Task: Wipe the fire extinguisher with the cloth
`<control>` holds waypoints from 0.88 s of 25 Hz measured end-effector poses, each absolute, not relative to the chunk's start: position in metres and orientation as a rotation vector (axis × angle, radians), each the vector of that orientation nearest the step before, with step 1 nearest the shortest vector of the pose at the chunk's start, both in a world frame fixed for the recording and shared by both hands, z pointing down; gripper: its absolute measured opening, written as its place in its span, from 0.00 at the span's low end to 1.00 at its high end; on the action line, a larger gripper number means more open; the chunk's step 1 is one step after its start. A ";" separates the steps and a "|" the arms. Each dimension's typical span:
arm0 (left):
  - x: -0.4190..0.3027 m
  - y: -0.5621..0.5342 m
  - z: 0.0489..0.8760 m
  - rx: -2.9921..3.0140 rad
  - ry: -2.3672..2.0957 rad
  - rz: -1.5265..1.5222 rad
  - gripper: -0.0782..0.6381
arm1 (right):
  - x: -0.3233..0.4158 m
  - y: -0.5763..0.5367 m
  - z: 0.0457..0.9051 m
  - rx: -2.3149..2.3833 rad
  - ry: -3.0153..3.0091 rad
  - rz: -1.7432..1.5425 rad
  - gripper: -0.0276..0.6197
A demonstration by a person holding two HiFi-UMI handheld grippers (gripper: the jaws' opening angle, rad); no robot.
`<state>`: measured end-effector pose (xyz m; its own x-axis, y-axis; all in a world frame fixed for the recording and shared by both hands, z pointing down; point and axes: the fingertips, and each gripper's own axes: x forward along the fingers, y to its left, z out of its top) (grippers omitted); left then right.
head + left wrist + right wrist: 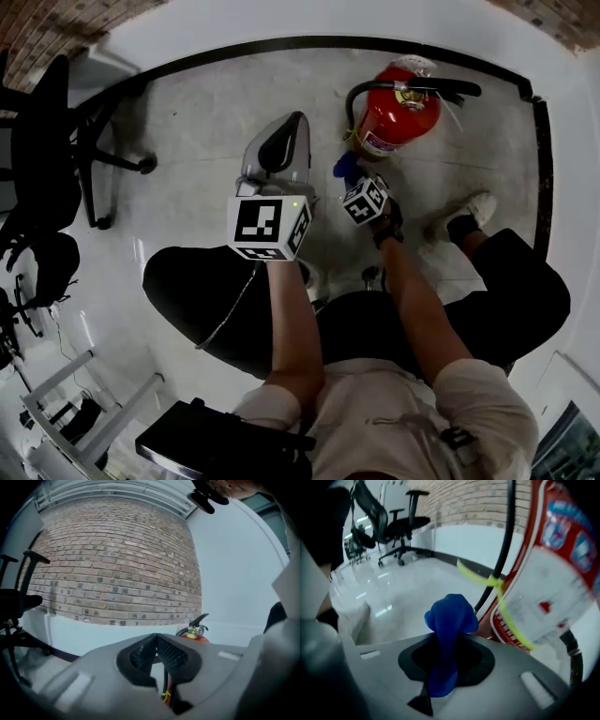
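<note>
A red fire extinguisher (399,114) with a black hose and handle stands on the pale floor by the white wall. In the right gripper view its labelled body (555,569) fills the right side, close up, with a yellow tie (499,595) round the hose. My right gripper (351,176) is shut on a blue cloth (344,167), just left of the extinguisher's base. The bunched cloth (449,623) sticks up out of the jaws, close to the red body. My left gripper (291,124) hovers to the left, shut and empty, its pads (165,652) meeting. The extinguisher's top (195,631) shows beyond them.
Black office chairs (52,159) stand at the left, also the chairs (401,524) far back in the right gripper view. A black baseboard (309,43) runs along the curved wall. The person's white shoe (472,212) is on the floor right of the extinguisher. A brick wall (117,559) rises behind.
</note>
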<state>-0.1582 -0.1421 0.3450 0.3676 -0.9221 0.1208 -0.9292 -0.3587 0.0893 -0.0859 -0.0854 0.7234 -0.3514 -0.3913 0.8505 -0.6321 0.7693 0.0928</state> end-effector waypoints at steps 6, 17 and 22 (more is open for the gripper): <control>-0.153 -0.127 0.320 2.532 -1.645 -0.016 0.11 | -0.080 -0.074 0.523 1.094 -2.263 0.214 0.17; -0.139 -0.094 0.304 2.564 -1.620 -0.096 0.11 | -0.024 -0.154 0.381 1.310 -2.089 -0.241 0.15; -0.151 -0.091 0.307 2.551 -1.664 -0.069 0.11 | -0.060 -0.135 0.410 1.222 -2.072 -0.429 0.15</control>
<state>-0.1507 -0.0913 0.3075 0.4035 -0.9149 0.0142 -0.9106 -0.4000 0.1042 -0.0603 -0.1354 0.4100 -0.3247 -0.8617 0.3899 -0.6362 0.5040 0.5842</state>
